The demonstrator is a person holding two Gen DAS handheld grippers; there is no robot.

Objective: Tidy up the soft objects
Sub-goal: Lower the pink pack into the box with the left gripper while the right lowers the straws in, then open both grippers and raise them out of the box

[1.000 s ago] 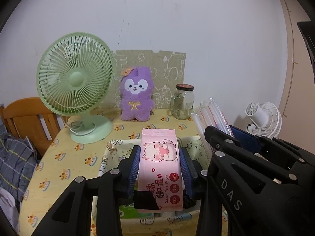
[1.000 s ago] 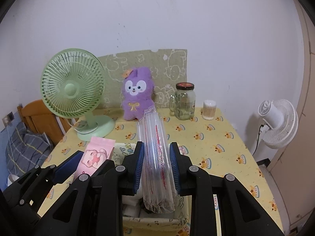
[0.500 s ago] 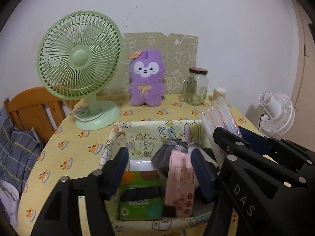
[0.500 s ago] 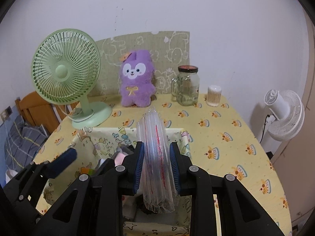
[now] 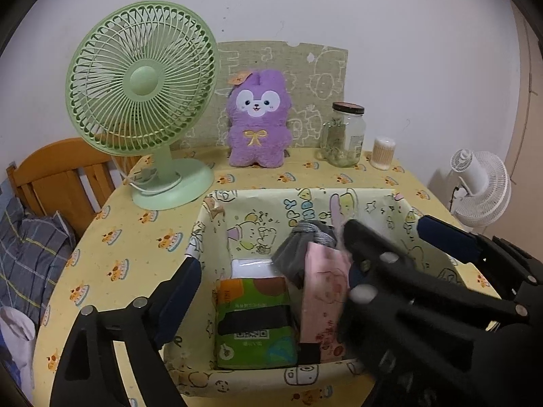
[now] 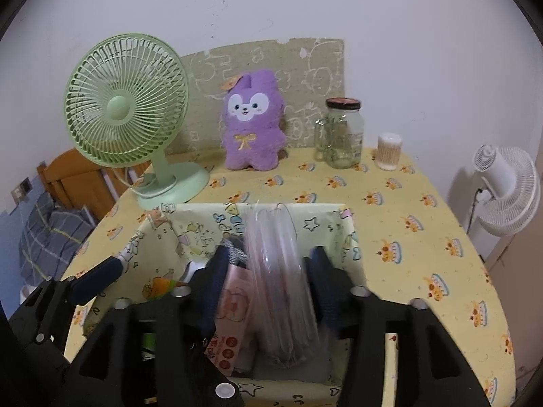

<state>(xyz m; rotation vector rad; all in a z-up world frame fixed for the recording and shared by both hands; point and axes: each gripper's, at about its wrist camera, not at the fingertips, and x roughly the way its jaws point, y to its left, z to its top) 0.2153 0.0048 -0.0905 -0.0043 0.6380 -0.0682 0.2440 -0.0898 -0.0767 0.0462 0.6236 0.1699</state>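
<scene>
A cartoon-printed fabric bin [image 5: 258, 210] stands on the table in front of me. In it are a green tissue pack [image 5: 254, 318], a grey cloth [image 5: 298, 247] and the pink wipes pack [image 5: 322, 291], standing on edge. My left gripper [image 5: 268, 278] is open over the bin and empty. In the right wrist view my right gripper [image 6: 268, 274] has its jaws spread, and the clear plastic-wrapped pack [image 6: 278, 271] stands loose between them in the bin [image 6: 190, 220], beside the pink wipes pack [image 6: 234, 312]. A purple plush [image 5: 258, 118] sits at the back.
A green desk fan [image 5: 146, 101] stands at the back left. A glass jar [image 5: 344, 135] and a small swab tub [image 5: 382, 152] stand at the back right. A wooden chair [image 5: 64, 176] is off the table's left edge and a white fan [image 5: 482, 186] off its right.
My left gripper let go of the pink wipes pack, which now stands in the bin. My right gripper lowered the clear pack into the bin and its jaws opened.
</scene>
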